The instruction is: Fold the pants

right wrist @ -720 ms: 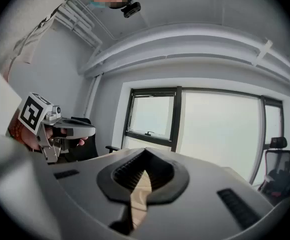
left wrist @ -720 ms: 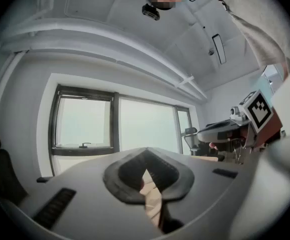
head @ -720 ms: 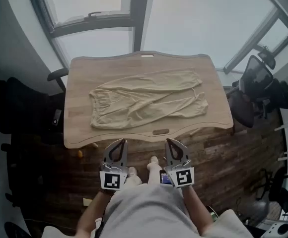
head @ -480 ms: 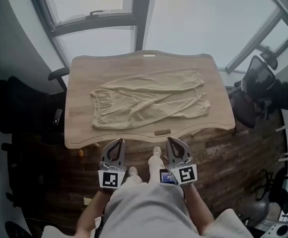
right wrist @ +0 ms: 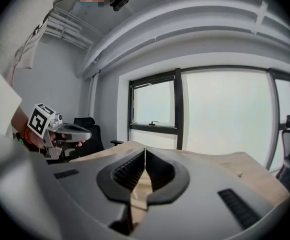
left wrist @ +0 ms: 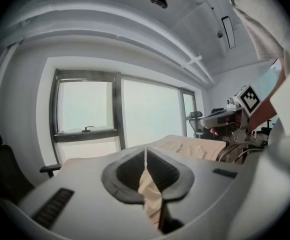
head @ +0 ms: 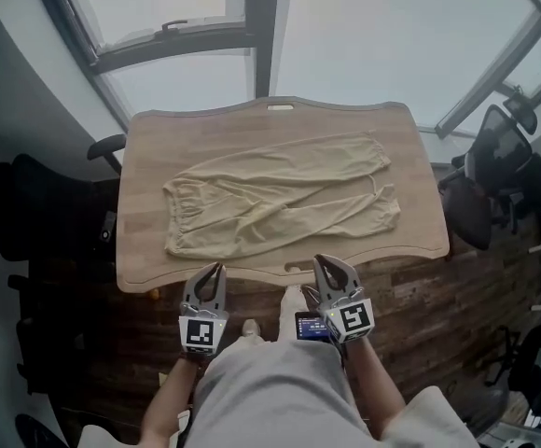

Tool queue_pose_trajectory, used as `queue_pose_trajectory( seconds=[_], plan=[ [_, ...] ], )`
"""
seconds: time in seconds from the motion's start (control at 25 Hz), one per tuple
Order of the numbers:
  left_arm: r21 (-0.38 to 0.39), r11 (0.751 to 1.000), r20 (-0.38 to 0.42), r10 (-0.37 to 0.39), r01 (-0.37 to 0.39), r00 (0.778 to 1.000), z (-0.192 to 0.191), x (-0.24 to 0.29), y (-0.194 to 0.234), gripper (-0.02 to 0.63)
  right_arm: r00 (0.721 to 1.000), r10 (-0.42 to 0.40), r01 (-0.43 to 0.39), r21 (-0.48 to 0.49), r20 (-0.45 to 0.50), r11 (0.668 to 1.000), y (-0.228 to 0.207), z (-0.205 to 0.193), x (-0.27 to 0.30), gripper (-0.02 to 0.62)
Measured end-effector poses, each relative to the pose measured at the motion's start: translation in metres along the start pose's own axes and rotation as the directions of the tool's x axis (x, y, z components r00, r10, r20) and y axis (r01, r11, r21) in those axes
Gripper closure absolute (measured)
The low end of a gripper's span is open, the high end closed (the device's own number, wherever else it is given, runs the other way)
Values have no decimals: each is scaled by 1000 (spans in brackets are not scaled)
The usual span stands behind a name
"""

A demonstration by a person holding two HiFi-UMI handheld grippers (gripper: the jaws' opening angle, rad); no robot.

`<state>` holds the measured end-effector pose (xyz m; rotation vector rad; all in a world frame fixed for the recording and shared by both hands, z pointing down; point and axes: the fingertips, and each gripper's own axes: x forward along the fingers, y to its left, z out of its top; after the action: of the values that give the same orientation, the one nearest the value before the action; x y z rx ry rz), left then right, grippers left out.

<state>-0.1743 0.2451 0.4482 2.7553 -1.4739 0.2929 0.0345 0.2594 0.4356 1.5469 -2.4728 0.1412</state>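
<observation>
Beige pants (head: 280, 201) lie spread flat across the wooden table (head: 149, 147), waistband at the left, the two legs running right to gathered cuffs. My left gripper (head: 213, 271) is held just short of the table's near edge, jaws shut and empty, tip pointing at the table. The right gripper (head: 331, 263) is beside it, also shut and empty, its tip at the near edge. In the left gripper view the pants (left wrist: 192, 147) show beyond the closed left gripper (left wrist: 145, 151), with the other gripper at right. The right gripper (right wrist: 145, 151) shows shut in its own view.
Large windows stand behind the table (head: 252, 26). Black office chairs sit at the left (head: 28, 213) and at the right (head: 504, 171). The floor is dark wood planks (head: 420, 297). The person's light clothing fills the bottom of the head view.
Both grippers have moved forward toward the table's near edge. The view has shifted a little, with the table now closer. The jaws stay shut.
</observation>
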Motion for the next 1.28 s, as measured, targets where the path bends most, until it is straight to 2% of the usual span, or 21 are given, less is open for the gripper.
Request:
queue_pose_trajectory(
  seconds=[0.12, 0.28, 0.4, 0.56, 0.64, 0.76, 0.92, 1.08, 1.16, 1.28],
  plan=[
    [29, 1000, -100, 14, -11, 995, -17, 23, 7, 598, 999, 26, -26, -3, -29, 1000, -41, -13, 14, 591],
    [42, 999, -169, 35, -28, 985, -26, 57, 9, 597, 998, 17, -14, 58, -59, 998, -116, -32, 26, 589],
    [37, 999, -232, 48, -40, 972, -42, 81, 6, 597, 996, -34, 45, 152, -78, 987, -181, -50, 27, 589],
    [-9, 996, -311, 83, -91, 947, -65, 109, 8, 584, 988, -116, 141, 289, -103, 947, -271, -74, 22, 588],
    [-36, 991, -340, 107, -126, 934, -74, 120, 14, 564, 979, -154, 187, 298, -132, 936, -312, -89, 18, 588],
    [-45, 983, -381, 149, -179, 913, -93, 129, 31, 545, 966, -166, 215, 263, -196, 940, -358, -116, 20, 586],
    [-47, 970, -474, 188, -237, 860, -137, 124, 52, 535, 933, -133, 212, 211, -333, 954, -390, -164, 16, 529],
    [-24, 965, -586, 198, -261, 786, -189, 106, 70, 511, 878, -101, 191, 150, -467, 970, -402, -209, 3, 468],
    [7, 972, -626, 187, -234, 757, -206, 98, 73, 499, 853, -82, 166, 119, -515, 979, -406, -222, -5, 454],
    [57, 987, -669, 148, -147, 728, -222, 88, 69, 491, 823, -34, 82, 60, -567, 995, -411, -228, -15, 453]
  ],
)
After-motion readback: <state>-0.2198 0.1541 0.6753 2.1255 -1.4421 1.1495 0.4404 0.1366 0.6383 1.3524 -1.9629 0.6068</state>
